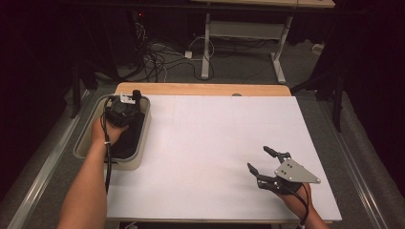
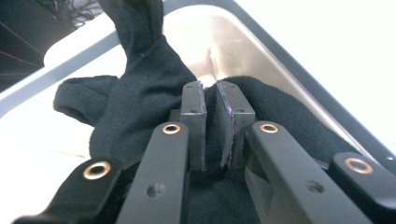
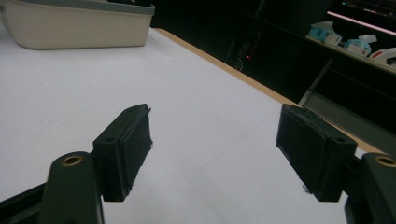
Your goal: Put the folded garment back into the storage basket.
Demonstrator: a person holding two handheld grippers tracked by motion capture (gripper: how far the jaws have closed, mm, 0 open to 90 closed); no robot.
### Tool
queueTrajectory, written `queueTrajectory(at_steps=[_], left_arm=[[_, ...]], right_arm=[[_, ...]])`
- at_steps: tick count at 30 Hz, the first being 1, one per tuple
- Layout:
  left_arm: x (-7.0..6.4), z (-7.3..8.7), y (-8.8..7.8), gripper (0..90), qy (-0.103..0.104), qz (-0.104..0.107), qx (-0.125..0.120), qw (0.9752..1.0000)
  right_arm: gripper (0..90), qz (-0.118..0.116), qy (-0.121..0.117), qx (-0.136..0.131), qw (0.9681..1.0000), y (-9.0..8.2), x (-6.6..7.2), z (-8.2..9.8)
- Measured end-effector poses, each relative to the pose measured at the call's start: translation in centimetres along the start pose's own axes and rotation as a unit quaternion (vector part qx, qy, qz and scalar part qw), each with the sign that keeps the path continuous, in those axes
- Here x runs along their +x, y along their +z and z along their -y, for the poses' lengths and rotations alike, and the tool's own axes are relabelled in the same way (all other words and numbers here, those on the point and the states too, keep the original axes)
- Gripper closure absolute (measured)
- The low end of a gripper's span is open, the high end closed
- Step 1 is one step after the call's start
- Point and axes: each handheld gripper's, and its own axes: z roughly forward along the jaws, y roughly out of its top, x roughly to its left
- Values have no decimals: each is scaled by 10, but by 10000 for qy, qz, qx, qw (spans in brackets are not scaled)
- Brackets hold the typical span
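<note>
A beige bin point(image 1: 82, 143) stands at the table's left edge with a black cloth point(image 1: 128, 142) inside. My left gripper point(image 1: 126, 107) reaches into the bin from above. In the left gripper view its jaws point(image 2: 214, 93) are nearly together, pinching a fold of the black cloth point(image 2: 140, 93), which bunches up against the bin's wall point(image 2: 243, 51). My right gripper point(image 1: 258, 157) rests low over the white table near the front right. Its jaws point(image 3: 215, 135) are spread wide, with nothing between them. The bin point(image 3: 74, 28) lies far off to its left.
The white table top point(image 1: 215, 133) has a wooden strip point(image 1: 200, 89) along its far edge. Beyond it are a desk frame point(image 1: 206, 47) and tangled cables point(image 1: 157, 59) on the floor. Small boxes point(image 3: 355, 42) sit on a dark shelf to the right.
</note>
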Motion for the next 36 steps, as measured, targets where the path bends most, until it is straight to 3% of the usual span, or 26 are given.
queueTrajectory(at_steps=[8, 14, 21, 29, 30, 36], left_arm=[[-4, -1, -14, 795, 17, -88, -380, 9992], [-5, 2, -20, 766, -9, -138, -563, 9983], [-3, 10, -28, 675, -127, -155, -863, 9961], [-11, 14, -31, 506, 53, -268, -997, 9946], [-13, 14, -31, 425, 56, -343, -1008, 9943], [-19, 17, -37, 294, 165, -415, -1142, 9925]], right_arm=[[229, -16, 153, 23, 9999, 4, 1, 2], [220, -67, 126, 136, 9998, 6, 2, 4], [221, -106, 124, 160, 9997, 6, 3, 4], [223, -160, 45, 197, 9997, 7, 6, 3], [223, -169, 46, 199, 9996, 7, 6, 3], [223, -154, 64, 205, 9996, 7, 6, 4]])
